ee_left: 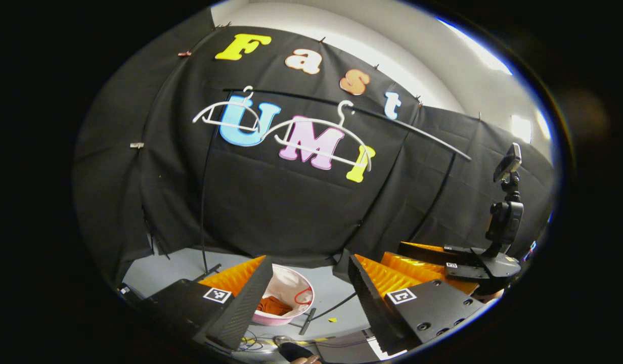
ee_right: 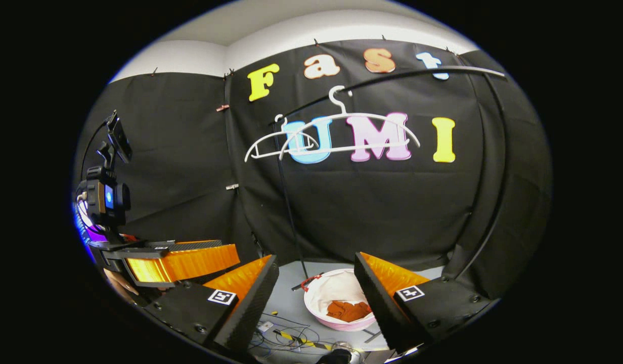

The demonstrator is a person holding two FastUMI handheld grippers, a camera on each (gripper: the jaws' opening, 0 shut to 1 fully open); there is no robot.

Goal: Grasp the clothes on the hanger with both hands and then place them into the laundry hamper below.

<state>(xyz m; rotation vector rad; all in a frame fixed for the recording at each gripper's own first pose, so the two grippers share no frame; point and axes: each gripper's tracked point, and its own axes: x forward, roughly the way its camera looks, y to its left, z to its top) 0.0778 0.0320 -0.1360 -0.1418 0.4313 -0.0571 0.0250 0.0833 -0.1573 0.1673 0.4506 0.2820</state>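
Two bare white hangers (ee_left: 316, 139) (ee_right: 337, 136) hang from a black rail (ee_left: 402, 126) (ee_right: 407, 76) against the booth wall. Below them on the floor stands a pink-rimmed white laundry hamper (ee_left: 291, 288) (ee_right: 331, 293) with an orange-brown garment (ee_left: 273, 306) (ee_right: 349, 309) lying inside. My left gripper (ee_left: 306, 298) is open, well above the hamper, with nothing between its fingers. My right gripper (ee_right: 316, 293) is open too and holds nothing. In the left gripper view the right gripper (ee_left: 433, 263) shows at the right; in the right gripper view the left gripper (ee_right: 180, 260) shows at the left.
The rail's black upright poles (ee_left: 205, 202) (ee_right: 288, 202) stand on a grey floor (ee_left: 337, 293) (ee_right: 291, 298). Loose cables and yellow-black tape (ee_right: 291, 336) lie near the hamper. A camera on a mount (ee_left: 503, 217) (ee_right: 106, 192) rides on each far gripper.
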